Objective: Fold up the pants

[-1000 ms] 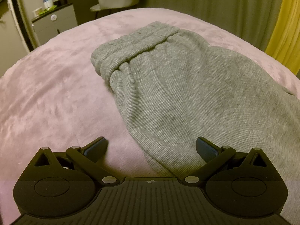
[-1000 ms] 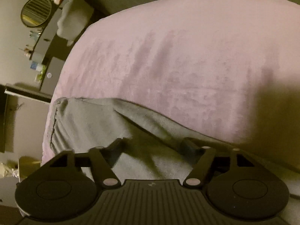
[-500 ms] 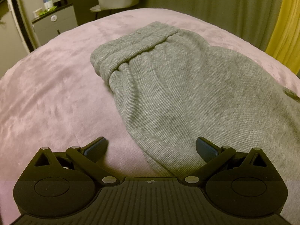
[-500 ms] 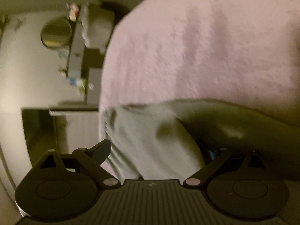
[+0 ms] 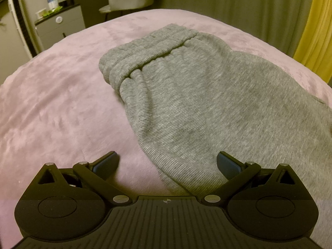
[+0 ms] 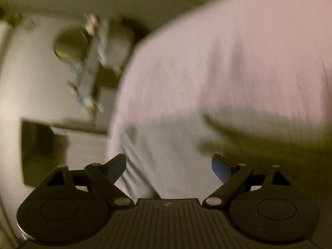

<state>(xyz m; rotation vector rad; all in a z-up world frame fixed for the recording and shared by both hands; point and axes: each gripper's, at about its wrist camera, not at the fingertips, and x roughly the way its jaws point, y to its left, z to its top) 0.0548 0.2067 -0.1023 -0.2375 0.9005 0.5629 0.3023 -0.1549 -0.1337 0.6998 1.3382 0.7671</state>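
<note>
The gray pants [image 5: 197, 103] lie on the pink bed [image 5: 51, 114]. The left gripper [image 5: 167, 161] is wide apart, empty. The right gripper [image 6: 169, 166], just closing a little, grips nothing.

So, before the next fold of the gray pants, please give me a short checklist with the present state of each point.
1. Left tool open, nothing pinched: ok.
2. Right tool open, its jaws just narrowed slightly, no cloth between them: ok.
3. Gray pants lying flat on the pink blanket: ok.
4. Waistband visible and free: ok.
5. Leg ends position: cannot tell, out of view.
6. Right view sharp enough to aim: not ok, blurred.
</note>
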